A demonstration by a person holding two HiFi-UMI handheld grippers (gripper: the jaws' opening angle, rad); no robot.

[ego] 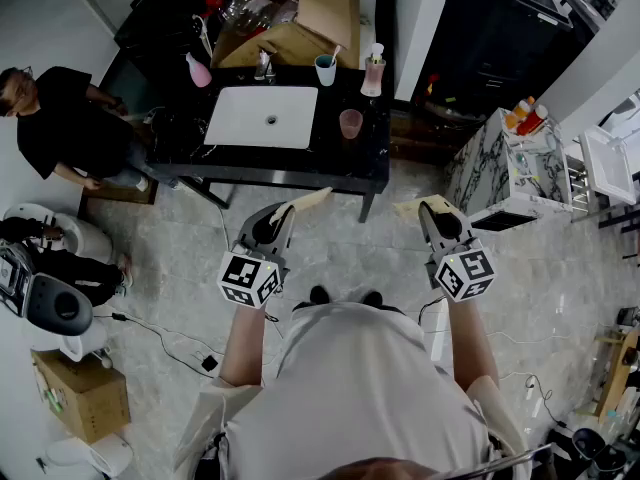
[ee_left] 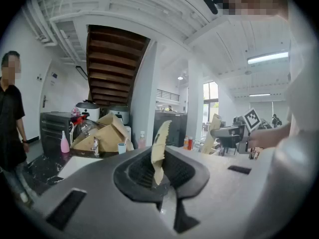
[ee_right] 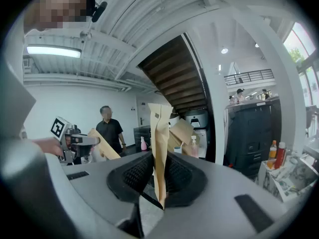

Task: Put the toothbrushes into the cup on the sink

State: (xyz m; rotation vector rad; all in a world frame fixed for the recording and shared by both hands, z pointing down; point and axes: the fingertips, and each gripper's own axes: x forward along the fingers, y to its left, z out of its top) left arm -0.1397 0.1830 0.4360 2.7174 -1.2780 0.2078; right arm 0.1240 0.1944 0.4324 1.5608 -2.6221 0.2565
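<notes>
My left gripper point(ego: 283, 214) is shut on a flat tan paper packet point(ego: 310, 199) that sticks up from its jaws point(ee_left: 160, 148). My right gripper point(ego: 430, 214) is shut on a second tan packet point(ego: 414, 207), which stands upright between the pads point(ee_right: 160, 148). Both are held over the floor, short of the black counter point(ego: 370, 158) with the white sink point(ego: 262, 116). A blue cup point(ego: 326, 69) with something in it stands behind the sink point(ee_left: 121, 148). A pink cup point(ego: 351, 123) stands to the sink's right.
On the counter are a pink bottle point(ego: 198, 71), a soap dispenser point(ego: 374, 71) and a cardboard box point(ego: 300, 18). A person in black point(ego: 60, 128) stands at the counter's left end. A marble-patterned cabinet point(ego: 495, 168) is at the right, and cables point(ego: 160, 333) lie on the floor.
</notes>
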